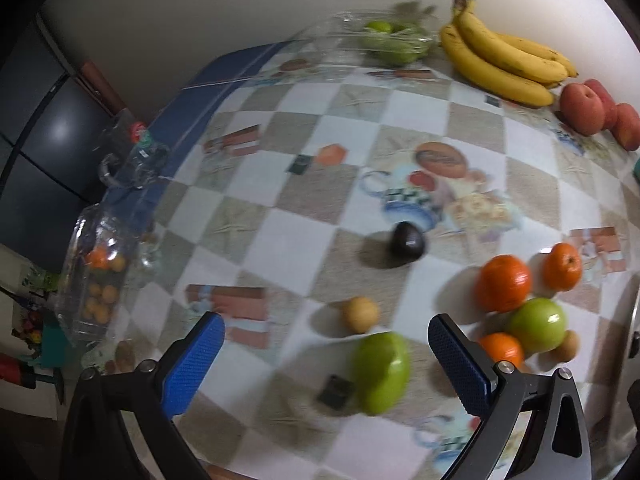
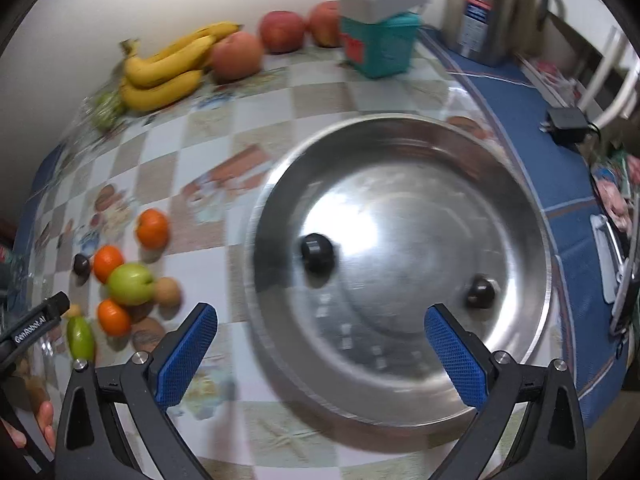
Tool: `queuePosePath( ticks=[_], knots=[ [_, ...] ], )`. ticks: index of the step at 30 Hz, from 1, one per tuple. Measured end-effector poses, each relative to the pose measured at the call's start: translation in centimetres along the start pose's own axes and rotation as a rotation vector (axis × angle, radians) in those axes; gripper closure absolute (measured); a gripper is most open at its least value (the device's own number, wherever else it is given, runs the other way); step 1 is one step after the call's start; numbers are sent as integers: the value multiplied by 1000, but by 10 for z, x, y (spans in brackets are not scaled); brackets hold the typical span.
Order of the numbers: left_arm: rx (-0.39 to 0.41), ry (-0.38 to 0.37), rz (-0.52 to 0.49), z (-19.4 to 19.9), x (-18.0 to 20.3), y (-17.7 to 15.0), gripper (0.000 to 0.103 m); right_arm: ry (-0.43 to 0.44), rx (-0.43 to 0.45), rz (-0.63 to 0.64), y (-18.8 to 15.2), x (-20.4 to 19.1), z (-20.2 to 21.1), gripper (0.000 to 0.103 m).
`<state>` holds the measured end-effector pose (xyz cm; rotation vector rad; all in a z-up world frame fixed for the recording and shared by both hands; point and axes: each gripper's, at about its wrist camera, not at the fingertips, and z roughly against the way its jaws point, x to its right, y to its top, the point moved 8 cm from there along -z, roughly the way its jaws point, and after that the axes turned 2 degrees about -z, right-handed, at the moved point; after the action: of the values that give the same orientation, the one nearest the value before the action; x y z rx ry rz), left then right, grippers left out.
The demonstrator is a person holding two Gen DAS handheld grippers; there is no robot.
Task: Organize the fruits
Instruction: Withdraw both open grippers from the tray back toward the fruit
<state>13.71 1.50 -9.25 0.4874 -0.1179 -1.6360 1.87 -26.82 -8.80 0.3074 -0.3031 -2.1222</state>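
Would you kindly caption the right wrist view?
Open right claw above a steel basin holding two dark fruits.

The bench (image 1: 280,216) carries a checked cloth printed with kitchen motifs and edged in blue. In the left wrist view, bananas (image 1: 504,60) and red apples (image 1: 584,108) lie at upper right, a clear tub of green fruit (image 1: 392,40) at top centre, a clear box of small orange fruit (image 1: 96,280) at left. A dark plum (image 1: 406,241) sits mid-frame; oranges (image 1: 504,288) and a green apple (image 1: 538,324) cluster at lower right. In the right wrist view, a steel basin (image 2: 520,208) rests at centre right, a teal box (image 2: 380,48) at top.
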Motion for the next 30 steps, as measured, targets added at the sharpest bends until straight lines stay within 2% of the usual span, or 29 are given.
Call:
queuePosePath(
  ticks=[6,11,15,20,22,27,30],
  knots=[
    [-15,-18,45,-1,-31,-9,0,108,-47,76,-18,-51,-3,0],
    [-25,-54,85,1,-44,-15,0,103,-56,141,-32,-82,-5,0],
    [-21,-73,105,2,-52,-14,0,136,-67,177,-40,-102,-6,0],
    [6,-31,156,6,-70,-12,0,159,-44,180,-41,-115,-3,0],
    [13,-53,167,8,-72,-11,0,183,-38,179,-40,-121,-4,0],
    [-25,-108,169,-1,-71,-14,0,201,-10,208,-36,-135,-8,0],
    [-49,-172,188,-4,-66,-15,0,247,-5,215,-34,-141,-6,0]
  ],
)
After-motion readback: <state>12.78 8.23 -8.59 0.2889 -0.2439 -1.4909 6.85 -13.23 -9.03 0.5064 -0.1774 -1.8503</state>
